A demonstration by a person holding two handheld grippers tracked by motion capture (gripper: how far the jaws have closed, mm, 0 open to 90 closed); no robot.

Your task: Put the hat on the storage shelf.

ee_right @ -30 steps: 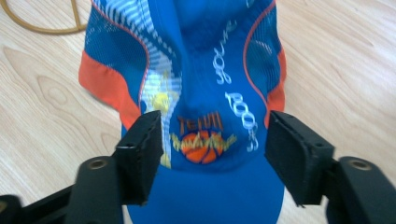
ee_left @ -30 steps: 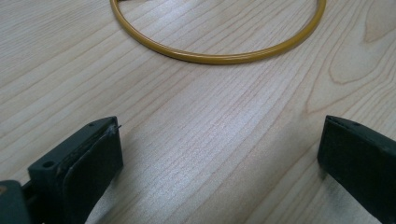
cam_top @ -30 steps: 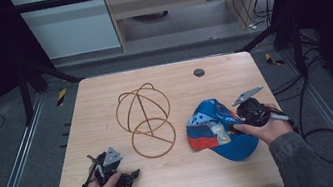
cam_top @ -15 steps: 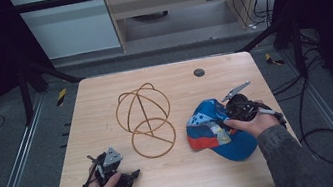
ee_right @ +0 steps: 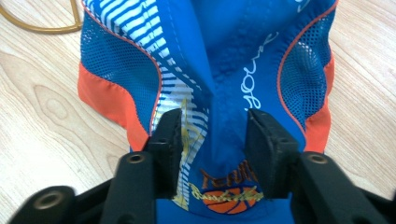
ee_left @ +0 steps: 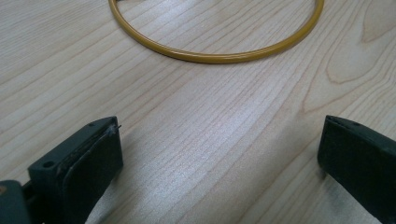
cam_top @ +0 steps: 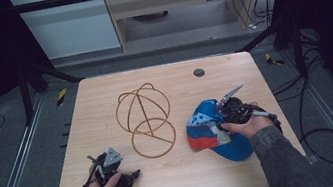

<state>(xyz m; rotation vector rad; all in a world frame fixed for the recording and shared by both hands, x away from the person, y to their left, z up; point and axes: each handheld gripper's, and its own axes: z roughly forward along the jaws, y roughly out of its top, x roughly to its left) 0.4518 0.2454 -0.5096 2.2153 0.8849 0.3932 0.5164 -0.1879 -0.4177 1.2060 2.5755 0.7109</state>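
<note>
A blue cap [cam_top: 209,131] with orange mesh sides and a basketball logo lies at the right of the wooden table [cam_top: 98,91]. In the right gripper view a raised fold of the cap [ee_right: 215,56] sits pinched between the two jaws of my right gripper [ee_right: 214,116]. From above, that right gripper [cam_top: 224,112] rests over the cap's top. A gold wire dome stand [cam_top: 143,112] stands at the table's middle. My left gripper [cam_top: 133,175] lies on the table near the front left, open, with bare wood between its jaws [ee_left: 219,135]. The stand's base ring [ee_left: 210,57] curves just ahead of it.
A small dark round disc [cam_top: 198,72] sits at the table's back right. Black frame posts stand at both sides of the table, and cables trail on the floor to the right. The table's front edge is close behind the left gripper.
My right gripper has moved left and down onto the cap's crown and closed on a fold of it. The left gripper has stayed in place.
</note>
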